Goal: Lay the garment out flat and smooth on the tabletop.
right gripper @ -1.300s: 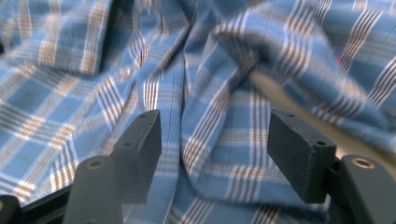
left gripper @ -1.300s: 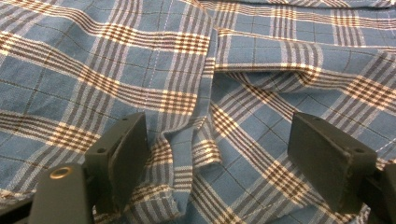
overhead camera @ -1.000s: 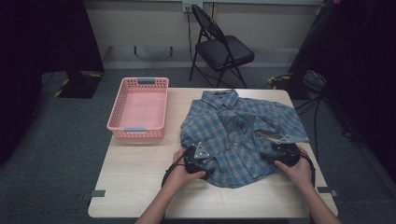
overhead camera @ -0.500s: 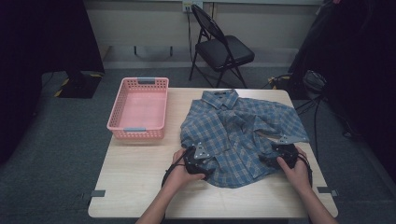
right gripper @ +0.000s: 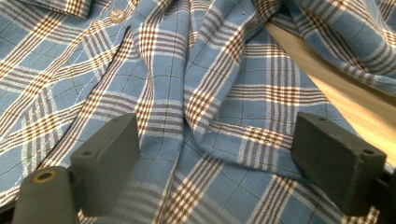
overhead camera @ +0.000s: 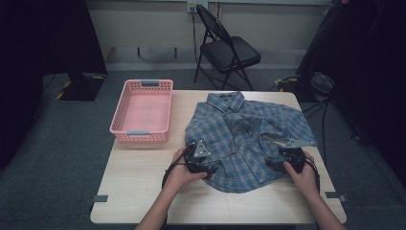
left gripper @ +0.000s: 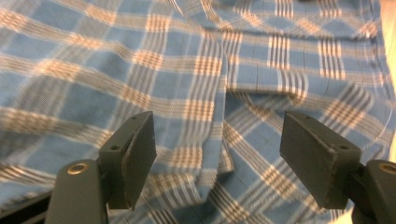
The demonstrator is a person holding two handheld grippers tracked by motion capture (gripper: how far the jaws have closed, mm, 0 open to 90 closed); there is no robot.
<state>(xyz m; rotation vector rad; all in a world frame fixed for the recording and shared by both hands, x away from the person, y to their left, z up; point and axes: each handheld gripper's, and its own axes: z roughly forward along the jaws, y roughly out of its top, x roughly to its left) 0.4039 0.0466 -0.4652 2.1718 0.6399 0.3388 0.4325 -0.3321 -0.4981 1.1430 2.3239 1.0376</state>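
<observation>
1. The plaid shirt [overhead camera: 244, 136] lies spread and rumpled on the tabletop [overhead camera: 143, 182], at 3 o'clock from the pink basket [overhead camera: 142, 112].
2. Left tongs [overhead camera: 207, 165], at the hem's 8 o'clock, have just been narrowing, yet stand spread over cloth.
3. Right tongs [overhead camera: 276, 162], at 4 o'clock, spread above the folds.

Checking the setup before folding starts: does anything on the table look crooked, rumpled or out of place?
The plaid shirt lies rumpled and askew: its collar points toward the far edge, and creases and folded-over cloth run across its middle and right side. The pink basket sits square on the table. Nothing looks spilled or damaged.
</observation>
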